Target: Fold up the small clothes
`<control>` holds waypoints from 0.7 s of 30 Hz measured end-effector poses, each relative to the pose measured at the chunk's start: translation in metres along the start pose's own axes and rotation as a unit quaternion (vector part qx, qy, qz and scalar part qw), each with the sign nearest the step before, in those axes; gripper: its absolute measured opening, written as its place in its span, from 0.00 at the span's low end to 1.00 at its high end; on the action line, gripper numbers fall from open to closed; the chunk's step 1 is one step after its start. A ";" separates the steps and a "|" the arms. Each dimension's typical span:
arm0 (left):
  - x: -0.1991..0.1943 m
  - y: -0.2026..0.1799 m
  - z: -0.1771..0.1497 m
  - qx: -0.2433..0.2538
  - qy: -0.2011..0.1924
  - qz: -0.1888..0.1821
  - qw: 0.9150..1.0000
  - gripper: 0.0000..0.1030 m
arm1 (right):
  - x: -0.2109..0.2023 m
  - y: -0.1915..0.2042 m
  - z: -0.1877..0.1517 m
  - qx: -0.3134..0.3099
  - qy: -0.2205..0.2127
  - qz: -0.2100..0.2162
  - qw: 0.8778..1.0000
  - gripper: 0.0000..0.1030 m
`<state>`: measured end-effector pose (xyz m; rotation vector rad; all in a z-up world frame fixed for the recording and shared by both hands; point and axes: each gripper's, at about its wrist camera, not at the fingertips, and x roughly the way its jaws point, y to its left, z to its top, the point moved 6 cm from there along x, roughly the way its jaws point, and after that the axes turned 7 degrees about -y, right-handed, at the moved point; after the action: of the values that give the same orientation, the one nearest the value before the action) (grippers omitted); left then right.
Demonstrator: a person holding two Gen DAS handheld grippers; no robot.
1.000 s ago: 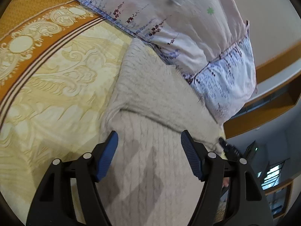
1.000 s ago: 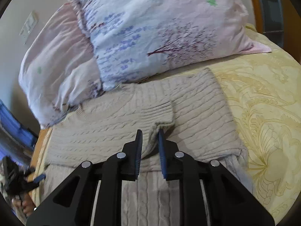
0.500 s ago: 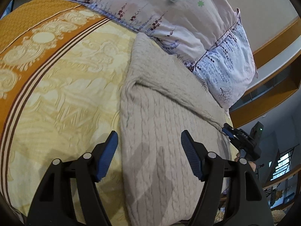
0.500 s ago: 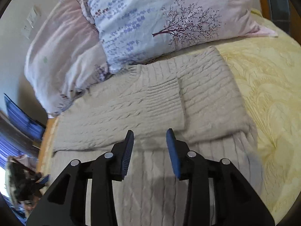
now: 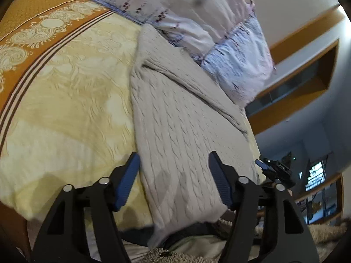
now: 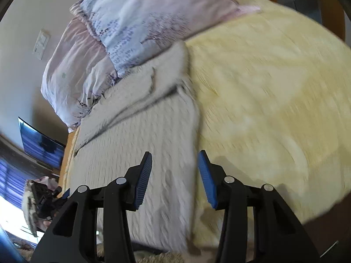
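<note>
Sweater is lying flat on the bedspread, its top tucked against the pillows and its hem hanging off the near edge of the bed. Both sleeves look folded in across the chest, so you are probably lining up for the hem, to bring it up toward the collar.

To do this well, you are wanting one bottom corner in each gripper. Pinch both knit layers together, lift evenly, and carry the hem straight up so the side edges stack. The cable knit is thick and floppy, so a shallow bite is likely to slip.

Your left gripper is hovering low over the sweater's left half, fingers spread wide and holding nothing, one pad just off the garment's side edge, the other over the knit.

Your right gripper is hanging over the opposite side edge, fingers moderately apart and empty, one pad above the knit, the other above the yellow cover. The right view is blurring, so fine detail at the hem is hard to tell.
</note>
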<state>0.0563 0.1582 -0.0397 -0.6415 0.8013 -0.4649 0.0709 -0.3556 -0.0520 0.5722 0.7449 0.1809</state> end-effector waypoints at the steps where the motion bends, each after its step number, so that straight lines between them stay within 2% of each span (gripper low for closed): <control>1: -0.001 -0.002 -0.004 0.004 0.002 -0.004 1.000 0.58 | -0.002 -0.003 -0.006 0.007 0.005 0.006 1.000 0.45; 7: -0.003 -0.010 -0.034 -0.004 0.032 -0.058 0.998 0.42 | -0.005 0.003 -0.045 0.047 0.050 0.109 0.992 0.44; 9: -0.005 -0.009 -0.042 -0.014 0.037 -0.075 0.996 0.36 | -0.008 0.007 -0.054 0.043 0.064 0.135 0.988 0.44; 11: -0.007 -0.009 -0.049 -0.023 0.043 -0.098 0.994 0.35 | -0.014 0.012 -0.064 0.027 0.073 0.153 0.985 0.43; 16: -0.011 -0.020 -0.066 0.004 0.061 -0.128 0.990 0.35 | -0.025 0.014 -0.084 -0.005 0.102 0.169 0.980 0.36; 21: -0.001 -0.024 -0.077 0.022 0.084 -0.119 0.989 0.34 | -0.012 0.008 -0.101 -0.013 0.135 0.161 0.978 0.31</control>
<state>-0.0071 0.1147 -0.0632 -0.6671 0.8744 -0.7608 -0.0070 -0.3103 -0.1002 0.6496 0.9078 0.5764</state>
